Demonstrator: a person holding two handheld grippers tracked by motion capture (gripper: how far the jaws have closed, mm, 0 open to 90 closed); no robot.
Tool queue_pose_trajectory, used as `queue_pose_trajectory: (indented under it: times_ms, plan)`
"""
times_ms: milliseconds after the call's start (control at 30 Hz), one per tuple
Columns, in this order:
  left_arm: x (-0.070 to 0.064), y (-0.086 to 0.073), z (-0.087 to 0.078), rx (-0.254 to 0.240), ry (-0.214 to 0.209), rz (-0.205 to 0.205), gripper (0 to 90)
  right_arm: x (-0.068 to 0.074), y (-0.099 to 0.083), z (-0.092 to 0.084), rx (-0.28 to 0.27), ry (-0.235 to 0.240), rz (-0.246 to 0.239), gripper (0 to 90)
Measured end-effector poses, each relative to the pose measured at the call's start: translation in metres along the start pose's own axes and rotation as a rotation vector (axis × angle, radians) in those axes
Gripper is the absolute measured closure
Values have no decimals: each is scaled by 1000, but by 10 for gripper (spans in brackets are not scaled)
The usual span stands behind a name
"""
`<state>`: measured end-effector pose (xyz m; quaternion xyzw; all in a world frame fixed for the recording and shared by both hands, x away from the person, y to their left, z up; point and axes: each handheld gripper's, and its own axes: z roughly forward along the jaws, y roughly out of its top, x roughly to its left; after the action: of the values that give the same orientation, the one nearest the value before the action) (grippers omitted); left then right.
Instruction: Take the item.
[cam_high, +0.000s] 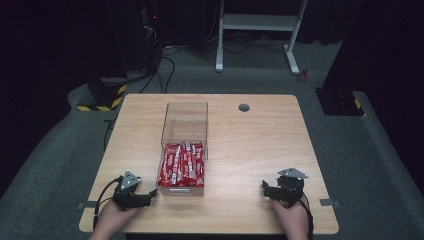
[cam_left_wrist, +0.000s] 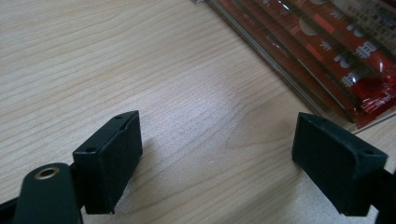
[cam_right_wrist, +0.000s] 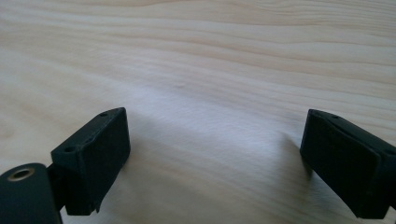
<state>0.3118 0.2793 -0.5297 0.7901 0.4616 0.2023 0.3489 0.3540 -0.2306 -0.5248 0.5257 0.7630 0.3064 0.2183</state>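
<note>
While both claws rest spread and empty on the pale wooden desk (cam_high: 260, 145), left claw (cam_high: 148, 196) and right claw (cam_high: 267, 189) flank a clear plastic box (cam_high: 184, 131) of untouched red sachets (cam_high: 182, 165); work seemingly unstarted.

The table (cam_high: 250, 145) is pale wood, matt, with fine grain lines running across it. The box (cam_high: 185, 120) is clear, glossy plastic. The sachets (cam_high: 181, 165) inside are red, shiny foil or plastic film that catches the light. Both the left gripper (cam_left_wrist: 217, 158) and the right gripper (cam_right_wrist: 215, 158) have matt black plastic jaws, smooth-faced.
</note>
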Motion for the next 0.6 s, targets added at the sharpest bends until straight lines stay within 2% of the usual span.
queue_pose_trajectory:
  times_ms: [67,600]
  plan:
    - [0,0,0,0,0,0,164,2,-1,-1,1,12,-15,85]
    - [1,1,1,-3,8,-9,167,1,-1,-1,2,20,-20,84]
